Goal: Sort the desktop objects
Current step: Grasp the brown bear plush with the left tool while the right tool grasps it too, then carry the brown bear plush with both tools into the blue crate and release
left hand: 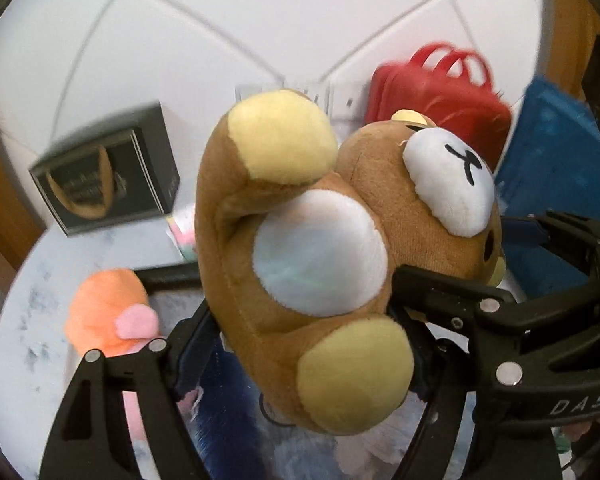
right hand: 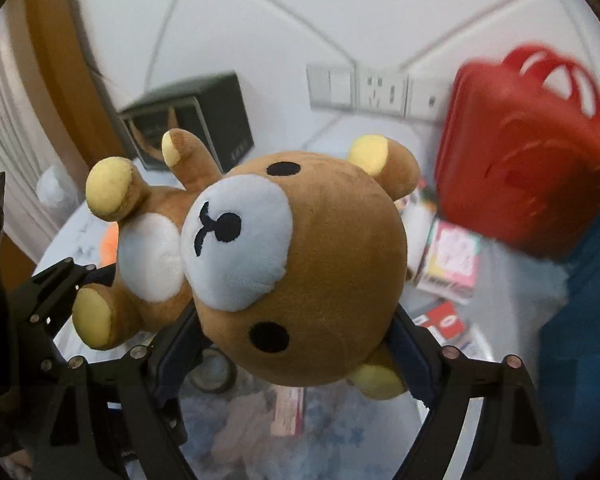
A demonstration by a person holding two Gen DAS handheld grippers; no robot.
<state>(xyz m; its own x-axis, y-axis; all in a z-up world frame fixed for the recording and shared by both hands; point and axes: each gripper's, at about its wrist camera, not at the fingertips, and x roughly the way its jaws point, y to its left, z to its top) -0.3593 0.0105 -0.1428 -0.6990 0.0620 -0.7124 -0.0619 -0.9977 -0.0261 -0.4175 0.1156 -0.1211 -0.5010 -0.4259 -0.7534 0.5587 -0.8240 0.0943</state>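
Bear plush (left hand: 300, 240) hangs above the worktop (left hand: 40, 300), pinched by both grippers at once: left gripper (left hand: 300, 320) fingers clamp its body w/ belly facing the cam, right gripper (right hand: 296, 344) fingers clamp its big head, neither pair spread free. Judging by look it's light, soft & squashy, not fragile, so a firm hold across the body or head should serve, tho limbs will flop. Count: 1 bear, 1 orange plush (left hand: 108, 308) at 9 o'clock of it, 1 dark box (left hand: 108, 180) at 10, 1 red bag (right hand: 520, 176) at 2, a few booklets (right hand: 452, 260), exact no. unclear.
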